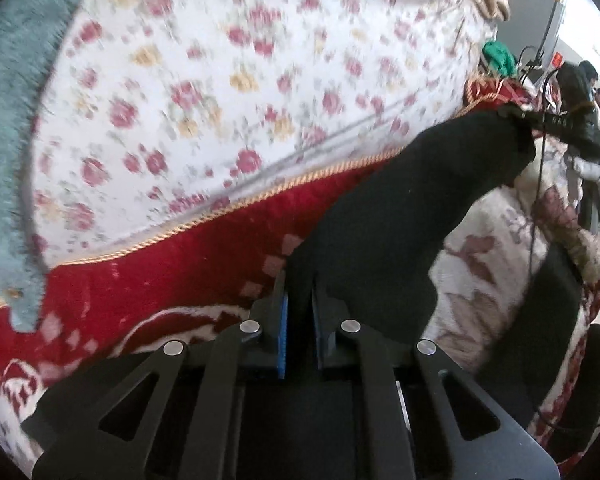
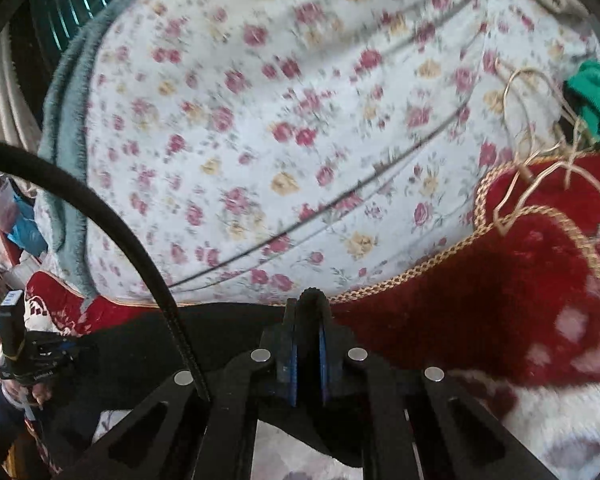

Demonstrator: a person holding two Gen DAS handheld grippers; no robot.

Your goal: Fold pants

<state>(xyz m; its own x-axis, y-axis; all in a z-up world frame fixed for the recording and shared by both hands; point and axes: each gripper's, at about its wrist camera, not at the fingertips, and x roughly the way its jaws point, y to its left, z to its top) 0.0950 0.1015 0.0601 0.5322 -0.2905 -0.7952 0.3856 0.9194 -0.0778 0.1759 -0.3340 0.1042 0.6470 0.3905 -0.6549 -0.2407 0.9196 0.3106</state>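
Black pants [image 1: 412,208] hang stretched between both grippers above a red patterned blanket [image 1: 172,280]. In the left wrist view my left gripper [image 1: 299,280] is shut on the near end of the black cloth, which runs up to the right toward the other gripper [image 1: 556,124]. In the right wrist view my right gripper [image 2: 308,304] is shut on a ribbed edge of the pants [image 2: 228,336], whose dark cloth spreads left toward the other gripper [image 2: 40,356].
A floral sheet [image 1: 228,80] covers the bed beyond the blanket's gold-corded edge [image 2: 412,272]. A teal fuzzy blanket [image 1: 8,120] lies at the left. Green cloth [image 2: 596,100] and loose cords [image 2: 540,152] sit at the right. A black cable [image 2: 100,216] arcs past the right gripper.
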